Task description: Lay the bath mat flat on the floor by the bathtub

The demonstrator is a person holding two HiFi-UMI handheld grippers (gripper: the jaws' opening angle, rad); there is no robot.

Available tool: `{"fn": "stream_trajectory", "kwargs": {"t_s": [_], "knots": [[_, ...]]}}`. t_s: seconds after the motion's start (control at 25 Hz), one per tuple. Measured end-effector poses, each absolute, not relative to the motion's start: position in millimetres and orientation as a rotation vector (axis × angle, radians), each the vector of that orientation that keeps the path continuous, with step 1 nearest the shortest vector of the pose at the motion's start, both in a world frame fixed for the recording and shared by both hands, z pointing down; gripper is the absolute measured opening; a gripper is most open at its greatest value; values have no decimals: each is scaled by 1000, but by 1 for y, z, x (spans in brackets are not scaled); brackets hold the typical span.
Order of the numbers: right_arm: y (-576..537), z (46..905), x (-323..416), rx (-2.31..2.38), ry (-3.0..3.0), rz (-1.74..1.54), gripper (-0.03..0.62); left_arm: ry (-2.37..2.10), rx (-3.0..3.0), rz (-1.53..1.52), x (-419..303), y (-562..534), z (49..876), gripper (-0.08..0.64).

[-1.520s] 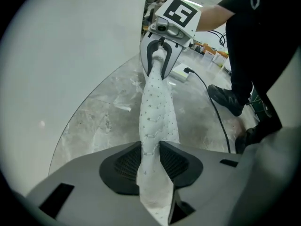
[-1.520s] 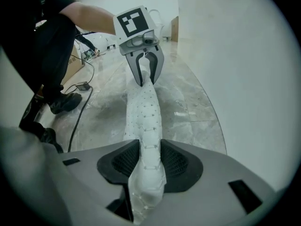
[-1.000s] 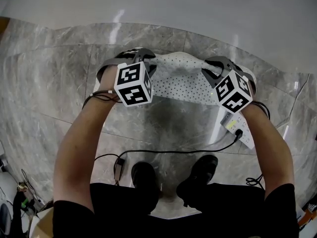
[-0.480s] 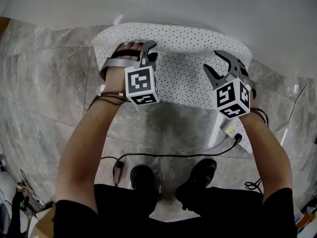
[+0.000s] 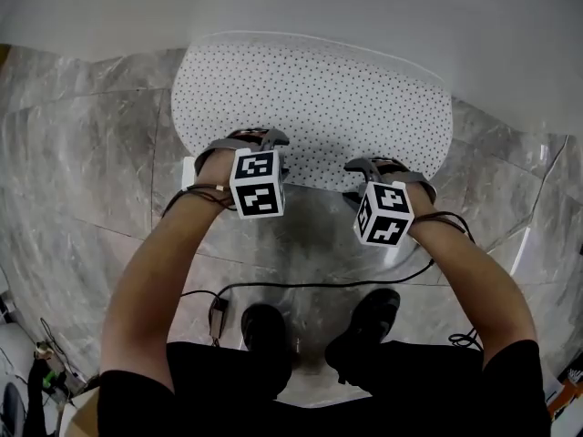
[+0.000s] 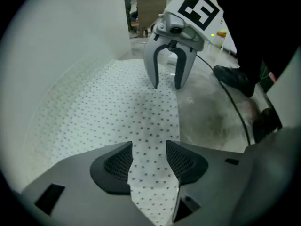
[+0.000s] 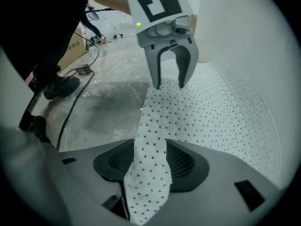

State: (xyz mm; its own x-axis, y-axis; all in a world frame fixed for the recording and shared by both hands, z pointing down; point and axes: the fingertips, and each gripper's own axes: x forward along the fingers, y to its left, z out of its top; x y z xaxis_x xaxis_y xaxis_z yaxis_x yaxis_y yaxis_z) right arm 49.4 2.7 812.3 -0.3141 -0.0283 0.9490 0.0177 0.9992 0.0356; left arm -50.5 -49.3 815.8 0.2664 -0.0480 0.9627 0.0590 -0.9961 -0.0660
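Observation:
The white bath mat (image 5: 314, 107) with small dark dots lies spread on the marble floor against the white bathtub (image 5: 364, 16). Both grippers point steeply down at its near edge. My left gripper (image 5: 250, 144) is at the near left part of that edge and my right gripper (image 5: 383, 167) at the near right. In the left gripper view the jaws of the left gripper (image 6: 149, 157) stand apart with a strip of mat (image 6: 150, 140) loose between them. The right gripper (image 7: 150, 159) is the same, a mat flap (image 7: 150, 149) between its spread jaws. Both pairs of jaws have just been opening.
A black cable (image 5: 319, 283) runs across the grey marble floor (image 5: 82, 171) between the mat and the person's black shoes (image 5: 264, 321). A cardboard box (image 7: 77, 44) stands farther off. Each gripper also shows in the other's view: the right gripper (image 6: 168, 84) and the left gripper (image 7: 169, 84).
The mat went from bunched and lifted to spread flat against the tub. Both grippers swung out over it, then came back down to its near edge, and their jaws opened.

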Motion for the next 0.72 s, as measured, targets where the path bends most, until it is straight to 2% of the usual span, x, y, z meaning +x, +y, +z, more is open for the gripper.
{"fn": "stream_trajectory", "kwargs": {"t_s": [0.24, 0.4, 0.52, 0.56, 0.64, 0.68, 0.72], "knots": [[11, 827, 57, -15, -1829, 0, 236, -106, -2500, -1834, -50, -17, 827, 249], [19, 837, 60, -46, -1808, -84, 238, -98, -2559, -1848, -50, -10, 833, 258], [20, 836, 60, -44, -1822, -113, 193, -82, -2575, -1853, -48, -8, 835, 259], [19, 836, 60, -36, -1823, -119, 153, -78, -2567, -1853, -47, -8, 836, 259], [12, 834, 61, -6, -1815, -152, 121, -68, -2557, -1852, -45, -9, 836, 259], [7, 832, 62, 13, -1812, -174, 68, -60, -2557, -1850, -43, -9, 836, 259], [2, 830, 62, 29, -1813, -180, 46, -52, -2556, -1847, -41, -9, 836, 259]]}}
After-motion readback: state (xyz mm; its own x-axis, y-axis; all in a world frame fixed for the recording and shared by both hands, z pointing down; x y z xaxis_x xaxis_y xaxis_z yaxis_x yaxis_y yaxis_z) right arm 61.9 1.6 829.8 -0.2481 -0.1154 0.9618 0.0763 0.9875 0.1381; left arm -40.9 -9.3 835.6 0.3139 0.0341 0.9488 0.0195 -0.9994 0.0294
